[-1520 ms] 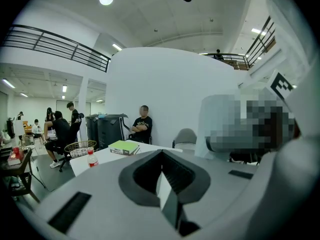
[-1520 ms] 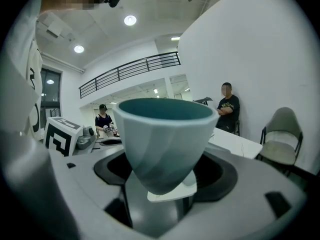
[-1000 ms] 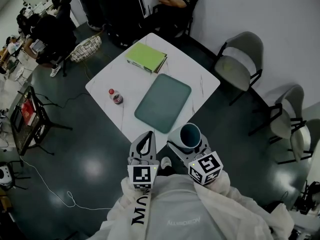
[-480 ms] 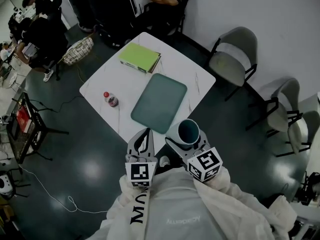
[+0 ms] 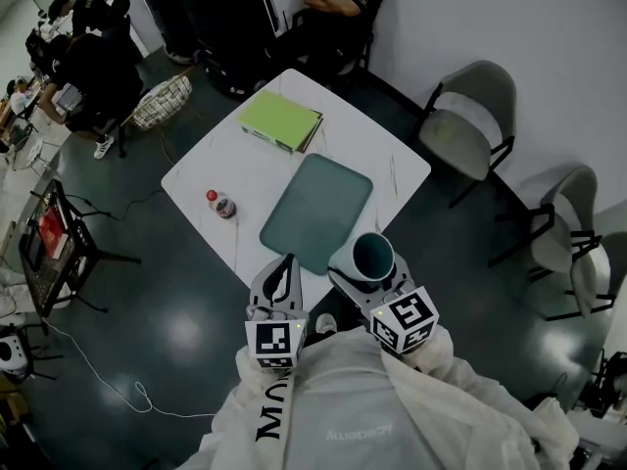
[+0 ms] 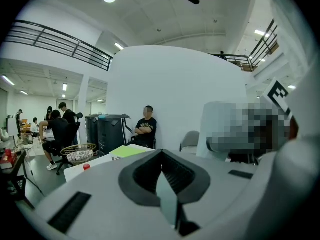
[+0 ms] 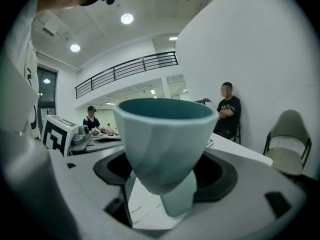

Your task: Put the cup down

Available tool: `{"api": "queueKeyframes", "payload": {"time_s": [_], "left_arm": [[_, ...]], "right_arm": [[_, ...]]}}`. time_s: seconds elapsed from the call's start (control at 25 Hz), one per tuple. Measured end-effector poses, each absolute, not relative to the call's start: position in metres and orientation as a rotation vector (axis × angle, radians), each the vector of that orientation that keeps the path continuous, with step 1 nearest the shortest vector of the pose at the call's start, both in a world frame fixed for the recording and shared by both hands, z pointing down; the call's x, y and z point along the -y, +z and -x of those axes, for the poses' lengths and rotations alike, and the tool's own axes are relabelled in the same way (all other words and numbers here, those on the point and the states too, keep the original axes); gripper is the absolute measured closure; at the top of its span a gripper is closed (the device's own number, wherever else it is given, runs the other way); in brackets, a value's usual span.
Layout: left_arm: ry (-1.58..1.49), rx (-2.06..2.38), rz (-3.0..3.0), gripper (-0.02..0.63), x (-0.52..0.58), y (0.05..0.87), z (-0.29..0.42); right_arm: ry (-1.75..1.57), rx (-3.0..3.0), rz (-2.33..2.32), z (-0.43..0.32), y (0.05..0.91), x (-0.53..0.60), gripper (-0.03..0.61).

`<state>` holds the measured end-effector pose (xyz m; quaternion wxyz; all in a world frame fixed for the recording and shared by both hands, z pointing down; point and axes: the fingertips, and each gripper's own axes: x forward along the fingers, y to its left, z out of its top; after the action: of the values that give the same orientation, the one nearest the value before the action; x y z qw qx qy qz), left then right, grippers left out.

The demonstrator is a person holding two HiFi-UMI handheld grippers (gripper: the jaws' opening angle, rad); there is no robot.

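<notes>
Teal inside and pale outside, the cup [image 7: 165, 144] stands upright between my right gripper's [image 7: 161, 196] fingers, which are spread wide and squeeze its lower part; I see it up in the air by the near edge of the white table [image 5: 211, 160], close to the green tray [image 5: 315, 209]. My left gripper [image 6: 167, 206] has its fingers pressed together with nothing in them.

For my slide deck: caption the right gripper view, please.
Right gripper grips a pale teal cup upright between its jaws, white table ahead.
</notes>
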<state>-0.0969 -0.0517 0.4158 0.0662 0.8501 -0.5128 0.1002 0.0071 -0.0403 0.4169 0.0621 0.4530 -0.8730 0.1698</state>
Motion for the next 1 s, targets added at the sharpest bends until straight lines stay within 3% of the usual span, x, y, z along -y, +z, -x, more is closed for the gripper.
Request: {"api": "queueKeyframes", "payload": {"time_s": [1.0], "left_arm": [[0.406,1.588,-2.499,0.603,0.132,0.455,0.1]], "right_arm": [[0.388,2.613,-1.291,-0.008,0.461,0.147,0.216]]}}
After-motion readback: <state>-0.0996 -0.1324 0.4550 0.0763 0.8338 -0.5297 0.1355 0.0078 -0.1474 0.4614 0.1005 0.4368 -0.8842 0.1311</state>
